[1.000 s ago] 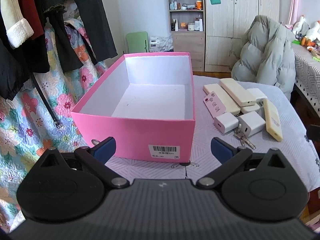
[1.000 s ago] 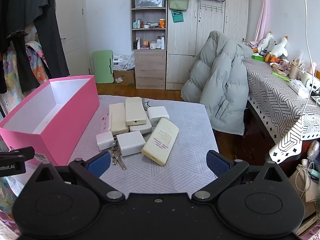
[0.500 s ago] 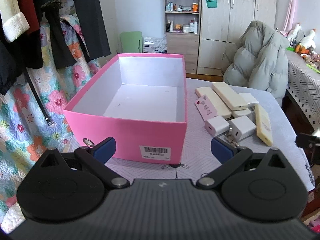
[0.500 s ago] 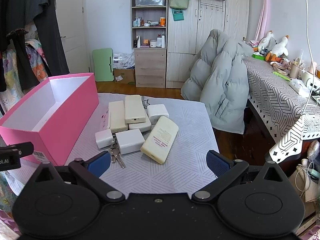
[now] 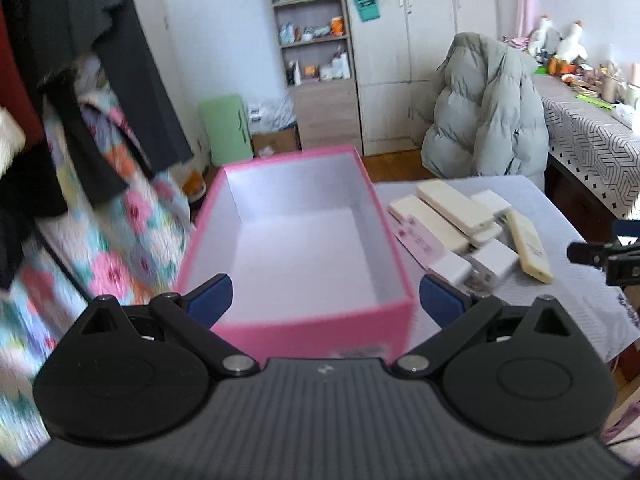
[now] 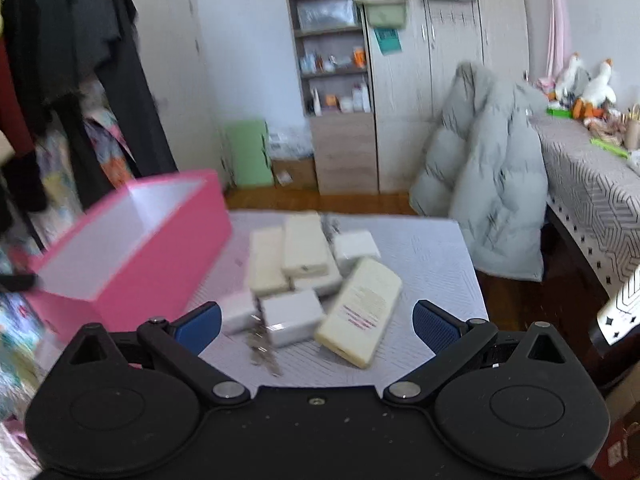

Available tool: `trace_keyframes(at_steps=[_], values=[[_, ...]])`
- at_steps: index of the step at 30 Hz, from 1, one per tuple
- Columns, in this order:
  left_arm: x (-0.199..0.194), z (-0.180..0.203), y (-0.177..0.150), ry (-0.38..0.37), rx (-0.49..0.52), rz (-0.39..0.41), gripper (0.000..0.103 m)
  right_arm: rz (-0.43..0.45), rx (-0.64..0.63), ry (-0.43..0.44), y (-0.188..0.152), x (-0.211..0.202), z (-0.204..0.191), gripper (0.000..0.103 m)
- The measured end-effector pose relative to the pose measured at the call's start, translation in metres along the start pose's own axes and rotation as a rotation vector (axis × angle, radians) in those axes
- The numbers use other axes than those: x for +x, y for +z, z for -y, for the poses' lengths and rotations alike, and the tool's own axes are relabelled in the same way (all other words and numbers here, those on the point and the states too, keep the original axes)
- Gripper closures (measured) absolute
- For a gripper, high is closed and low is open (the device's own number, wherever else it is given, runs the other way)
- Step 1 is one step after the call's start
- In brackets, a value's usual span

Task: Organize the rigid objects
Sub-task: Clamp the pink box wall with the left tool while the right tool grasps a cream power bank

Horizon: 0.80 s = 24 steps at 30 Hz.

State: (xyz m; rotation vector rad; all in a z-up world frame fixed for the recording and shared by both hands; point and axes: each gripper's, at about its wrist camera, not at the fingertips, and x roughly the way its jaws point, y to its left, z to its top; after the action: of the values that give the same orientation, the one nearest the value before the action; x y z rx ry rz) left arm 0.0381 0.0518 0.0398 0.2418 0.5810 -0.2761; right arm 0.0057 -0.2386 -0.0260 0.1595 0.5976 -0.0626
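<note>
A pink box (image 5: 296, 264), open-topped with a white interior, was seen on a grey-clothed table (image 6: 424, 248), directly ahead of the left gripper (image 5: 325, 298), whose jaws were spread wide with nothing held between them. A cluster of cream and white objects was laid at about 2 o'clock from the box: a cream power bank (image 6: 360, 308), two long cream blocks (image 6: 304, 250), white adapters (image 6: 291, 316) and what appeared, through blur, to be keys (image 6: 262, 350). The right gripper (image 6: 316, 322) was likewise held wide open and empty, with the cluster at 12 o'clock. A grey puffer jacket (image 6: 484, 172) was draped behind the table.
</note>
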Motion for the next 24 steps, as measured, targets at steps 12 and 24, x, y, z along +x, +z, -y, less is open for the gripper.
trace_keyframes(at_steps=[12,24], values=[[0.079,-0.093,0.040,0.104,0.033,-0.114,0.006,-0.108,0.027,-0.024,0.008,0.077,0.021,0.012],[0.171,-0.136,0.054,0.228,-0.027,-0.218,0.033,-0.191,-0.005,-0.011,0.016,0.101,0.023,0.037]])
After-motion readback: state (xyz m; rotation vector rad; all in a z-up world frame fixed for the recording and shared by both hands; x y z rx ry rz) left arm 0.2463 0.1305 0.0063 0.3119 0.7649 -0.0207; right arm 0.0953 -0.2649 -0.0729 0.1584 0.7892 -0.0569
